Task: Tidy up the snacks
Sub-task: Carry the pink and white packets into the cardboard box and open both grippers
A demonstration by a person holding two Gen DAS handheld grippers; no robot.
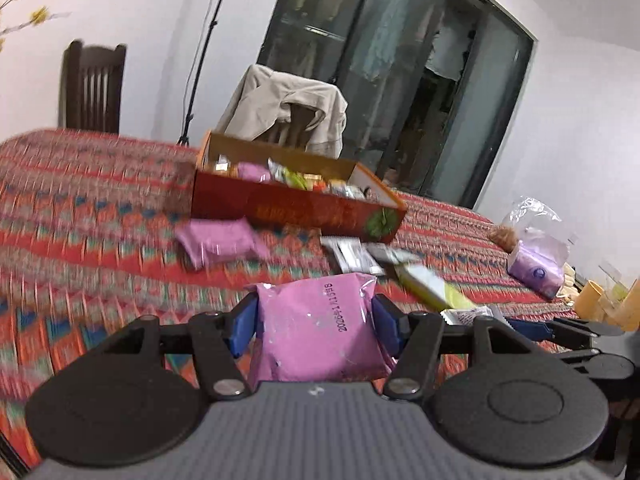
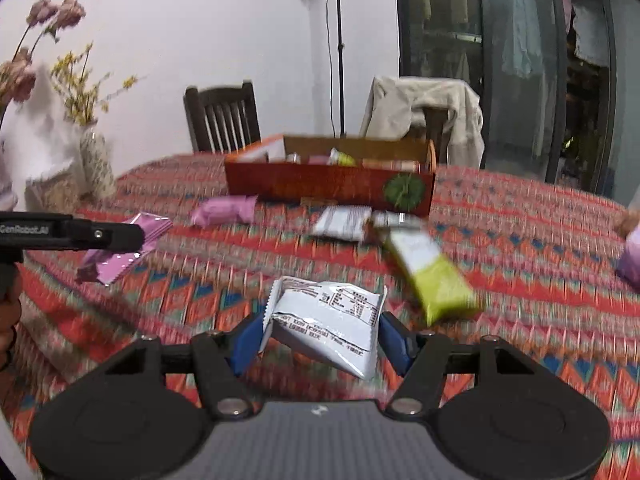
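Observation:
My left gripper (image 1: 316,326) is shut on a pink snack packet (image 1: 320,328) and holds it above the patterned tablecloth. My right gripper (image 2: 320,338) is shut on a white snack packet (image 2: 332,328), also above the cloth. A red cardboard box (image 1: 296,212) with several snacks inside stands farther back; it also shows in the right wrist view (image 2: 328,186). Loose on the cloth lie another pink packet (image 1: 216,240), white packets (image 1: 352,254) and a green-and-white bar (image 1: 434,286). The left gripper (image 2: 120,240) with its pink packet shows at the left of the right wrist view.
A vase of flowers (image 2: 94,164) stands at the table's left. A purple tissue pack (image 1: 538,268) and yellow cups (image 1: 592,300) sit at the right edge. Two chairs (image 2: 224,116), one draped with a beige jacket (image 2: 424,108), stand behind the table.

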